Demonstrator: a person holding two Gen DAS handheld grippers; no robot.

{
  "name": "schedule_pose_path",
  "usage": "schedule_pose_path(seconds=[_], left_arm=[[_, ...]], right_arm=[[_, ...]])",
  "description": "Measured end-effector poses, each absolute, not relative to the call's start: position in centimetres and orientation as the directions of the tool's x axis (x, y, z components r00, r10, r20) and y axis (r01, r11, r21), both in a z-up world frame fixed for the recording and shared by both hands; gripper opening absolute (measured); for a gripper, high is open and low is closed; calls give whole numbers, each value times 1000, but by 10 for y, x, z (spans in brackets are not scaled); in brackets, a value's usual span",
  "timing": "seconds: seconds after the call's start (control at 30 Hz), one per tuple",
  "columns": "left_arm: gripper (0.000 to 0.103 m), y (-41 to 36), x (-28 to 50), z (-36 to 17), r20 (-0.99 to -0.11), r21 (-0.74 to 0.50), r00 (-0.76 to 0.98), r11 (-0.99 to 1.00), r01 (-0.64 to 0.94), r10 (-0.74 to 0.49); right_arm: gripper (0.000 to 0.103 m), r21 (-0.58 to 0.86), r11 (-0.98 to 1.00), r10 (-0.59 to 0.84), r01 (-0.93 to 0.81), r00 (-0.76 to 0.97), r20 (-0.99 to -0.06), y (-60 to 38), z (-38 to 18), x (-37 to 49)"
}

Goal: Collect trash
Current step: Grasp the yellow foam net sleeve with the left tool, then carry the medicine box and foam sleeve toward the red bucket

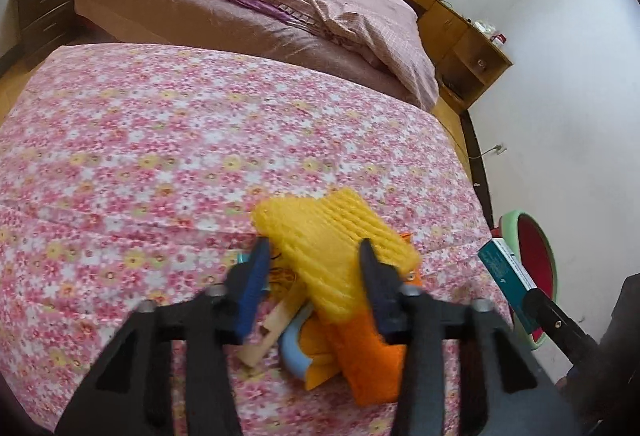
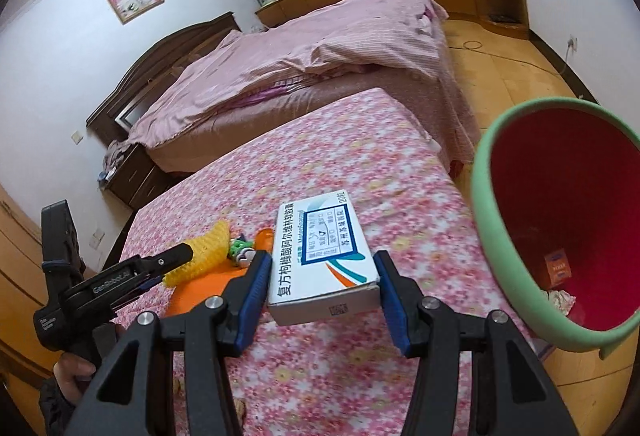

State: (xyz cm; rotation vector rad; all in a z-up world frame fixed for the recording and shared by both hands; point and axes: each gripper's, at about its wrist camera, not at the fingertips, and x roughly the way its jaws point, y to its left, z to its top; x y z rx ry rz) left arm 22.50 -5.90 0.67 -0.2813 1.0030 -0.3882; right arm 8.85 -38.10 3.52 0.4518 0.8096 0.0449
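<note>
Floral bedspread carries the clutter beside the bin. Right gripper clamps a stiff, light box by its long sides. Left gripper pinches soft, squashy yellow foam netting.

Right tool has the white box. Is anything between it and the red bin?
Nothing visible does. The white box sits clamped in the right tool above the flowered cloth, and the red bin stands open just to its right, with bare air between them.
</note>
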Motion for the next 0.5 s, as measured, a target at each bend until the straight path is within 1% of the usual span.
schedule_pose_path(seconds=[0.03, 0.07, 0.13, 0.33, 0.5], left_arm=[[24, -61, 224, 8, -756, -408, 476, 892, 195, -450], [16, -63, 223, 10, -750, -411, 477, 888, 206, -457], [12, -67, 220, 14, -740, -413, 482, 883, 225, -469], [12, -73, 199, 35, -698, -428, 505, 861, 273, -507], [12, -74, 176, 55, -659, -466, 508, 831, 304, -555]], right_arm=[[55, 411, 902, 209, 134, 696, -686, -383, 35, 87], [55, 414, 900, 209, 137, 699, -684, -386, 35, 85], [55, 422, 896, 209, 139, 706, -677, -391, 36, 81], [55, 437, 888, 206, 146, 722, -660, -402, 40, 68], [55, 448, 880, 196, 155, 741, -642, -411, 49, 50]])
